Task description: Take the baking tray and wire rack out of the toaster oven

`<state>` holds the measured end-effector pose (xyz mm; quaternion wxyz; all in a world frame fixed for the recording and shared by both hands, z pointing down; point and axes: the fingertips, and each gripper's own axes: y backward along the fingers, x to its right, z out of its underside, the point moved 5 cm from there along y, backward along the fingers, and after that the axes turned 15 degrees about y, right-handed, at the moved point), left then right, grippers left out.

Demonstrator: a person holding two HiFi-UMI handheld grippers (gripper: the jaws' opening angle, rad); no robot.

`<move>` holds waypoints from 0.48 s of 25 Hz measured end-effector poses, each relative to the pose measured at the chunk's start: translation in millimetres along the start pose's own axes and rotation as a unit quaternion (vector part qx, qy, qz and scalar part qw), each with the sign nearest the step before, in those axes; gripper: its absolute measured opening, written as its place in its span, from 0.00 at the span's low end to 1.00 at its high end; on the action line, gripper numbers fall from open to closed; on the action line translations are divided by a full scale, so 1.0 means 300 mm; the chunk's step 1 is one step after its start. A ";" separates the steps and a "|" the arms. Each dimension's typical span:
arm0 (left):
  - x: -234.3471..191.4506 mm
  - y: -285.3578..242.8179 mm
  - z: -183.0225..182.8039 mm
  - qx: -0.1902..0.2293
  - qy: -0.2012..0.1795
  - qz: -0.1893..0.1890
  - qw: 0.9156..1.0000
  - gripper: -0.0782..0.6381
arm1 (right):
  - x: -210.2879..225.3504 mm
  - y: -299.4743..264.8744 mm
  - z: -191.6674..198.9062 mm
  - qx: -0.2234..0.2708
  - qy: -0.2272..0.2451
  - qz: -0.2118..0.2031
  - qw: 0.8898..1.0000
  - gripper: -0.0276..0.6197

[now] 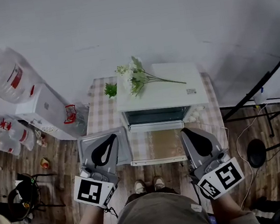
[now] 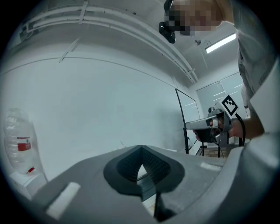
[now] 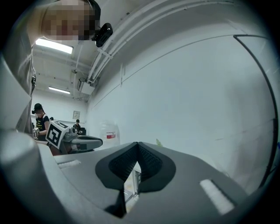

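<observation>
As the head view looks down, a white box-shaped toaster oven (image 1: 159, 98) sits on a checked tablecloth (image 1: 96, 115), its glass door (image 1: 157, 145) dropped open toward the person. A flat grey metal baking tray (image 1: 85, 147) lies just left of the door, under the left gripper (image 1: 113, 136). The right gripper (image 1: 184, 131) hovers at the door's right edge. Left gripper view: jaws pressed together, empty, pale wall (image 2: 109, 96) ahead. Right gripper view: jaws likewise closed on nothing.

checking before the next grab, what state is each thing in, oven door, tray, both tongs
toaster oven door: open, folded down flat
baking tray: out, lying flat beside the door
left tongs: shut, empty
right tongs: shut, empty
</observation>
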<state>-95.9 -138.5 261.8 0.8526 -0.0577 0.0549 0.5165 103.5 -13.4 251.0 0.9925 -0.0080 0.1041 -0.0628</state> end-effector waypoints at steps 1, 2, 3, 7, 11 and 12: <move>-0.002 -0.003 0.000 0.000 0.001 0.002 1.000 0.11 | -0.001 -0.004 0.002 0.000 -0.001 0.001 1.000 0.08; -0.006 -0.005 -0.001 -0.002 0.001 0.003 1.000 0.11 | -0.002 -0.009 0.003 -0.001 -0.001 0.001 1.000 0.08; -0.009 -0.007 -0.002 -0.002 0.001 0.004 1.000 0.11 | -0.004 -0.014 0.003 -0.002 -0.001 0.001 1.000 0.08; -0.022 -0.016 -0.006 -0.003 0.000 0.005 1.000 0.11 | -0.009 -0.033 0.002 -0.004 0.003 0.000 1.000 0.08; -0.031 -0.025 -0.004 0.002 -0.002 0.009 1.000 0.11 | -0.010 -0.053 0.009 -0.004 0.004 -0.001 1.000 0.08; -0.034 -0.027 -0.002 0.003 -0.003 0.010 1.000 0.11 | -0.010 -0.059 0.011 -0.004 0.005 -0.002 1.000 0.08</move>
